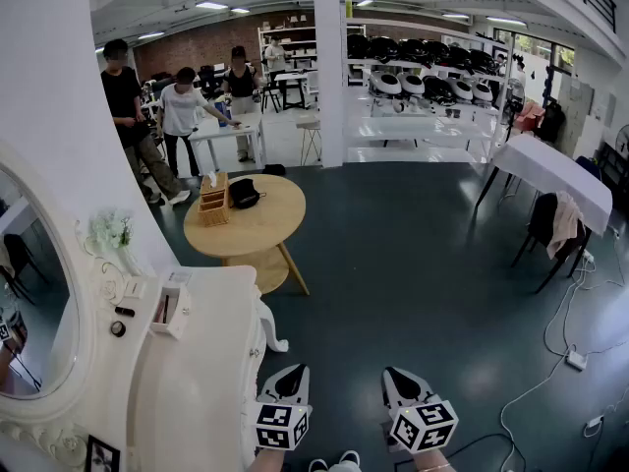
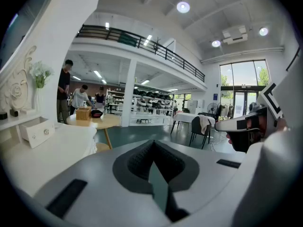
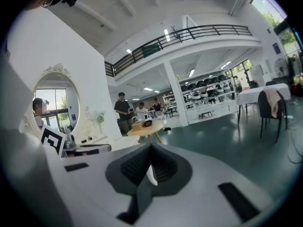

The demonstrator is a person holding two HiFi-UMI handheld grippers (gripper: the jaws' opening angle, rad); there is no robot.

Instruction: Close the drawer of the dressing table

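While both grippers hang low at the bottom of the head view, the white carved dressing table (image 1: 206, 362) stands at the lower left, just beside the left gripper (image 1: 297, 370). Its front runs along the edge nearest that gripper, above a curved white leg (image 1: 275, 337). The drawer in that front is seen too steeply from above to tell whether it is in or out. The left gripper's fingers are pressed together with nothing between them, and it touches nothing. The right gripper (image 1: 391, 372) floats over the dark teal floor (image 1: 423, 264), near the left one but further from the table. Its fingers are likewise together and empty (its own view shows the dark pads meeting).

On the table top sits a small white box with an open top (image 1: 172, 305), and behind it a sprig of pale flowers (image 1: 110, 230). A large oval mirror in a white ornate frame (image 1: 34, 283) rises at the back.

Beyond the dressing table stands a round light-wood table (image 1: 260, 229), bearing a small wooden box (image 1: 213, 201) and a black object (image 1: 243, 193). Three people (image 1: 182, 106) stand further off, left of a white square column (image 1: 329, 67). At the right are a table under a white cloth (image 1: 550, 170) and a dark chair draped with fabric (image 1: 555, 226).
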